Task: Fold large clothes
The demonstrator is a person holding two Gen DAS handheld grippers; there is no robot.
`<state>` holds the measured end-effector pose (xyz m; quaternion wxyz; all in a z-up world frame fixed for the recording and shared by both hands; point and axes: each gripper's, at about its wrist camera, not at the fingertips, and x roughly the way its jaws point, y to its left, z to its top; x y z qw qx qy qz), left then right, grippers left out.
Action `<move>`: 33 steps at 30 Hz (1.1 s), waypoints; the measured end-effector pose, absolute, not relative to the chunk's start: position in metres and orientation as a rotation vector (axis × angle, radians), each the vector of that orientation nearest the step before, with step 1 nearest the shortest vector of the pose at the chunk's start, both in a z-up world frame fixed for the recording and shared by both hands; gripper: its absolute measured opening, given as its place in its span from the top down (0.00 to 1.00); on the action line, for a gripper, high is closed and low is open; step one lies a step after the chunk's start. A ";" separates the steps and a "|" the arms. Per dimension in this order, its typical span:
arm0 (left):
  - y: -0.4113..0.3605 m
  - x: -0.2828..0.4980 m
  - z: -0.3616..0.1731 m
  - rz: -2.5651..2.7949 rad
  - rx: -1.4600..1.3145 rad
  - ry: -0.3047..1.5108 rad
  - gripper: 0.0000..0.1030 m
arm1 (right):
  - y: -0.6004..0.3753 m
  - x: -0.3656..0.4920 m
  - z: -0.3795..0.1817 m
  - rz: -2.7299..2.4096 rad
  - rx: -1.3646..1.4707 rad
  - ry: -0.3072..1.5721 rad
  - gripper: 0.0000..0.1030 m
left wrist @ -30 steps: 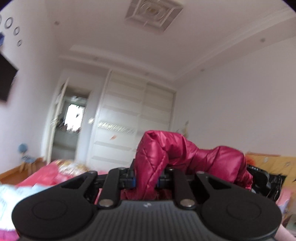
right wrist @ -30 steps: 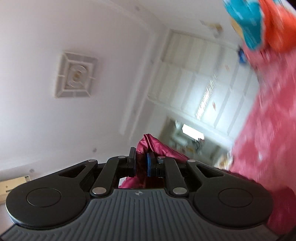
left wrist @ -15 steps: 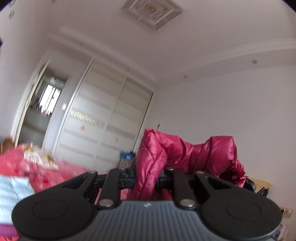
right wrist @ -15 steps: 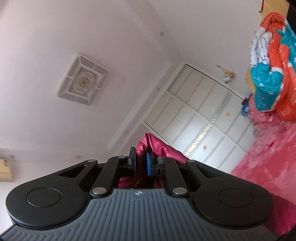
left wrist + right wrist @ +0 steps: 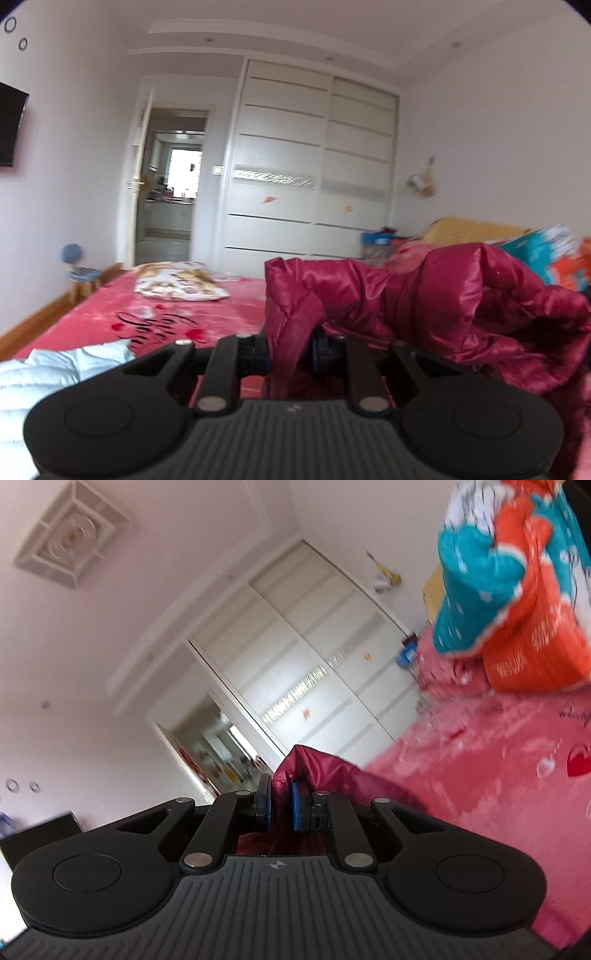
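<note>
A shiny crimson quilted jacket (image 5: 424, 299) hangs bunched between both grippers above the bed. My left gripper (image 5: 290, 354) is shut on an edge of the jacket, and the rest drapes away to the right. In the right wrist view my right gripper (image 5: 281, 806) is shut on another edge of the same jacket (image 5: 332, 775), with fabric pinched between the blue pads (image 5: 298, 805). The fingertips are partly hidden by the cloth.
A bed with a pink-red printed cover (image 5: 173, 321) lies below. A patterned pillow (image 5: 177, 286) sits at its far end, a pale blue garment (image 5: 44, 376) at the near left. A teal and orange quilt (image 5: 509, 572) is piled at the right. White wardrobe (image 5: 314, 166) and open door beyond.
Both grippers have tilted down from the ceiling towards the bed, still holding the jacket. The bed, pillow and pale garment have come into the left view.
</note>
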<state>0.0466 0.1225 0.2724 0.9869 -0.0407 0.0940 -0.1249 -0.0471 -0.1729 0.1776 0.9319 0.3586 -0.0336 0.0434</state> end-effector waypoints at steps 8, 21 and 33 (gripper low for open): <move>0.109 0.145 0.207 -0.142 0.029 0.258 0.83 | -0.188 0.060 0.118 0.046 0.741 0.094 0.85; 0.113 0.175 0.158 -0.054 0.133 0.332 0.22 | -0.201 0.074 0.082 -0.090 0.723 0.209 0.00; 0.166 0.071 0.168 -0.105 0.071 0.397 0.22 | -0.187 -0.008 0.082 -0.121 0.661 0.173 0.00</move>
